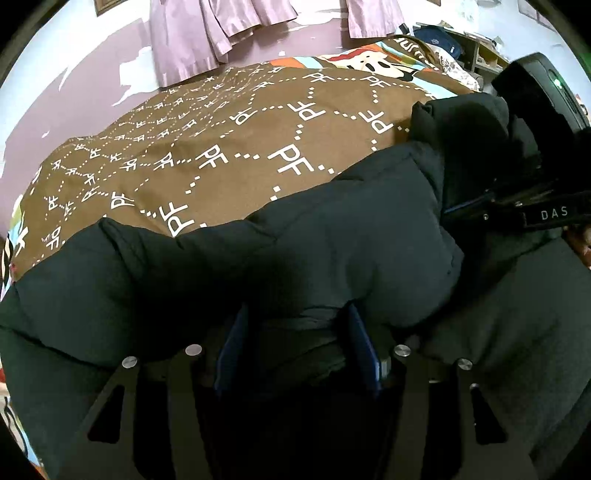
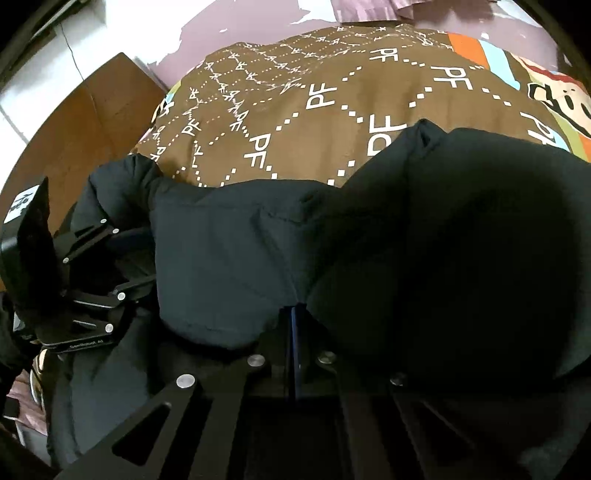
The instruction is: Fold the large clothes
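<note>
A large black puffer jacket [image 1: 314, 236] lies on a bed with a brown "PF" patterned blanket [image 1: 221, 140]. My left gripper [image 1: 299, 332] has its blue-padded jaws apart with a thick fold of jacket between them. My right gripper [image 2: 295, 325] is shut on a fold of the jacket [image 2: 229, 251], its jaws nearly together. The right gripper also shows in the left wrist view [image 1: 491, 199] at the right, on the jacket's edge. The left gripper shows in the right wrist view [image 2: 122, 258] at the left, on the jacket's other end.
Pink curtains [image 1: 207, 33] hang on the purple wall behind the bed. A cluttered shelf [image 1: 469, 48] stands at the far right. A wooden floor or board [image 2: 92, 122] lies to the left of the bed. The blanket [image 2: 332, 103] stretches beyond the jacket.
</note>
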Demonstrator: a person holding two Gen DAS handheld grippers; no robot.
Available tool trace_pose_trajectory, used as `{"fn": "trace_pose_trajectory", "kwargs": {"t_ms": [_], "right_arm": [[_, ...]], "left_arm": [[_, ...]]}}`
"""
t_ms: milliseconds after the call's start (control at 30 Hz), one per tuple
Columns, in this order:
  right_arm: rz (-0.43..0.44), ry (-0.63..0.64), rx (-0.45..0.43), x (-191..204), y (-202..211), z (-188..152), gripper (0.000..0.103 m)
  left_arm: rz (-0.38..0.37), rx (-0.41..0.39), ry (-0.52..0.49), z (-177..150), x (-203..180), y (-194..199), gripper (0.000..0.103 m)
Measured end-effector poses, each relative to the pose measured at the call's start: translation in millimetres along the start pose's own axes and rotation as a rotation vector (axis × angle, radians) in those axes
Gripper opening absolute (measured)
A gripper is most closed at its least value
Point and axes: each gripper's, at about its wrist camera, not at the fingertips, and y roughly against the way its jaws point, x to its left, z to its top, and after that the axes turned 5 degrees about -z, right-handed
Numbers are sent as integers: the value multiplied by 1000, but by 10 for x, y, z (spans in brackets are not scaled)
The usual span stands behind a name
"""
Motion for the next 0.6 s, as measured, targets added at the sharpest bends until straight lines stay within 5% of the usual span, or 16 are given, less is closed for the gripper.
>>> {"fn": "trace_pose_trajectory", "kwargs": {"t_ms": [600], "right_arm": [[33,-37,-96,7,186,-65,4]], "left_arm": [[112,-81,-13,-95,-156,236,54]]}}
